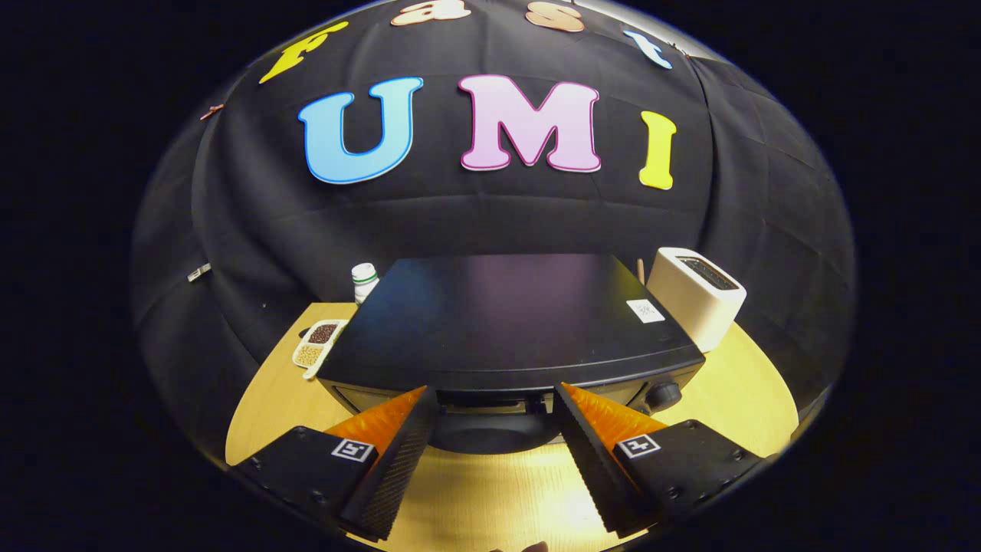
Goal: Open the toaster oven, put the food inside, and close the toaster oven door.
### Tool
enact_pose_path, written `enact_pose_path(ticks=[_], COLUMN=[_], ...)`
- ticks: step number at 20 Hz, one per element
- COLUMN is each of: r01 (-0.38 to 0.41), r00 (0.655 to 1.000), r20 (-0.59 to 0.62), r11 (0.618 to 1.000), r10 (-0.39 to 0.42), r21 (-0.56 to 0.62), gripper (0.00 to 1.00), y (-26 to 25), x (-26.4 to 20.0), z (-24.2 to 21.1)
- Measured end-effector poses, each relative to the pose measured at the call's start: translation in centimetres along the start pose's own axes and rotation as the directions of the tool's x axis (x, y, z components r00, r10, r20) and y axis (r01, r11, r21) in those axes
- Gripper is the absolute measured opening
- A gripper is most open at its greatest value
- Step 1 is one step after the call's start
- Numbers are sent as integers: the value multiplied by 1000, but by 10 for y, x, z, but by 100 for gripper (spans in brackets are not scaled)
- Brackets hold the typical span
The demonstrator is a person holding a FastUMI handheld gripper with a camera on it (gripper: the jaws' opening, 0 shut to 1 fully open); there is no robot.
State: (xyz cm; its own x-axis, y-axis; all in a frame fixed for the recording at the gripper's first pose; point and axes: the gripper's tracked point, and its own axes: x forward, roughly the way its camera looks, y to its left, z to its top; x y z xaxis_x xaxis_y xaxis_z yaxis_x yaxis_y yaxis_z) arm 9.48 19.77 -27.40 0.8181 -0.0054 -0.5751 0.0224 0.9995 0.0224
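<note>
The gripper (494, 418) hovers above the counter (490, 491), jaws spread wide and holding nothing. Just ahead of them, and lower, the toaster oven (510, 322) faces them with its door shut; the door's top edge and handle (494, 400) run crosswise in the gap between the fingertips. A control knob (664, 395) sits right of the handle. Beyond the oven's right side stands a white toaster (693, 295); at its left, a divided snack tray (316, 343) and a bottle (365, 280).

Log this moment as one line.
gripper: open, empty | toaster oven: just ahead, door seems shut | food: unidentified
</note>
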Motion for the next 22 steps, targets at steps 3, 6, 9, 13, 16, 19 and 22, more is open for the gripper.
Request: enact_pose_path(ticks=[3, 6, 9, 13, 16, 19, 22], r01=[6, -2, -13, -22, -23, -29, -35], r00=[1000, 1000, 1000, 999, 998, 996, 991], r20=[2, -4, -23, -39, -63, -89, -130], r11=[1000, 1000, 1000, 1000, 1000, 999, 999], r10=[-6, 1, 13, 22, 24, 26, 30], r21=[18, -18, -7, 5, 14, -25, -39], gripper=[98, 99, 99, 99, 98, 98, 98], y=[2, 4, 4, 1, -1, -1, -2], x=[6, 4, 0, -5, -11, -36, -45], z=[3, -3, -9, -17, -32, -64, -90])
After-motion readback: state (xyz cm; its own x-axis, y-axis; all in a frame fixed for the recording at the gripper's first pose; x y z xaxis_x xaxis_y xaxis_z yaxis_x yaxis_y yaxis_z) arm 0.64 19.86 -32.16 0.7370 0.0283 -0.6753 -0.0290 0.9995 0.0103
